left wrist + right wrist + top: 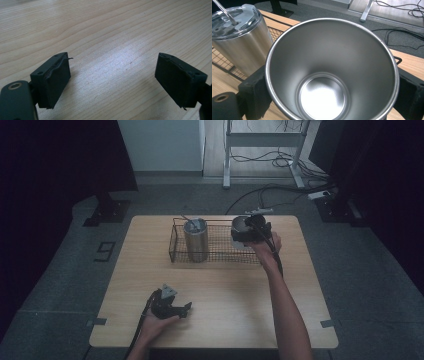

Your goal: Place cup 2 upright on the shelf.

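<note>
Right gripper (pixel 332 100) clamps cup (pixel 332 67); its view reveals bare interior, tumbler (pixel 239 37) at 10 o'clock. Left gripper (pixel 112 85) gapes, empty.

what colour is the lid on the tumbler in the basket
Clear, see-through plastic lid on the steel tumbler; the right gripper view shows it best.

Bare forearms without sleeves, left gripper (pixel 186 309) black with grey 3-cornered plate, 2 blocky black jaws, black cable trailing, right gripper (pixel 248 231) black

The steel cup (pixel 332 72) hides the basket's (pixel 227 66) right part (seemingly most).
</note>
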The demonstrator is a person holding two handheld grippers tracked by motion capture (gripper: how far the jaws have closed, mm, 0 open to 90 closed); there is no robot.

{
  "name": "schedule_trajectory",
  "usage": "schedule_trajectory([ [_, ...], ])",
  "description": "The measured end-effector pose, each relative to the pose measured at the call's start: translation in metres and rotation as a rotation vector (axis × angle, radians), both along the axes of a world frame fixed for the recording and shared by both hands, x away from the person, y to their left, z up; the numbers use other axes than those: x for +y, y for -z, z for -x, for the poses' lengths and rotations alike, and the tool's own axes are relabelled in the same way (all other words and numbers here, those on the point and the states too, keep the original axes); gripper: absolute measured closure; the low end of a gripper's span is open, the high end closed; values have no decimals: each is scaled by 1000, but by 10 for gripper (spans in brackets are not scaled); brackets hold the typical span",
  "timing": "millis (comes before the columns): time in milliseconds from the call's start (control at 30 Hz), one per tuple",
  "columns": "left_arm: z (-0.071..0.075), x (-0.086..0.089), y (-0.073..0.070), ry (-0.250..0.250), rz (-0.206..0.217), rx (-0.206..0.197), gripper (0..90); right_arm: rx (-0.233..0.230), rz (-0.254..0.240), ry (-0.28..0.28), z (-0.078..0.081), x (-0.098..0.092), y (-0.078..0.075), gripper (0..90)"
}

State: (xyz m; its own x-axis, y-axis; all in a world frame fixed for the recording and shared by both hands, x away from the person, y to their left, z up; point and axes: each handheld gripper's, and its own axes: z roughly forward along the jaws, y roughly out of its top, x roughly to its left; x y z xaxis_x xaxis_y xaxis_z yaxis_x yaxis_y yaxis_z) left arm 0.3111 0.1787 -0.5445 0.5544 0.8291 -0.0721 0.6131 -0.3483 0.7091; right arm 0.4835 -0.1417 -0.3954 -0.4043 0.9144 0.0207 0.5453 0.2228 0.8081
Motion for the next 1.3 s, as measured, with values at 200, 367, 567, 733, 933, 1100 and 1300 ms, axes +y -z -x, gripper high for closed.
schedule_trajectory([
  [200,0,1,0,-5,1,0,131,5,6,-3,-9,4,2,69],
  [367,-1,2,0,-7,2,3,132,8,3,-5,-15,6,3,70],
  [567,-1,1,1,-4,-1,6,132,16,2,-6,-22,8,7,69],
  [733,-1,0,2,0,-5,11,133,25,12,-1,-28,10,9,69],
  [933,-1,0,2,-1,-6,10,134,25,20,-6,-35,13,10,70],
  [1100,-1,-1,2,1,-8,11,135,43,32,-7,-40,14,17,69],
  [1300,-1,-1,2,2,-9,11,136,50,25,-12,-45,15,23,70],
])
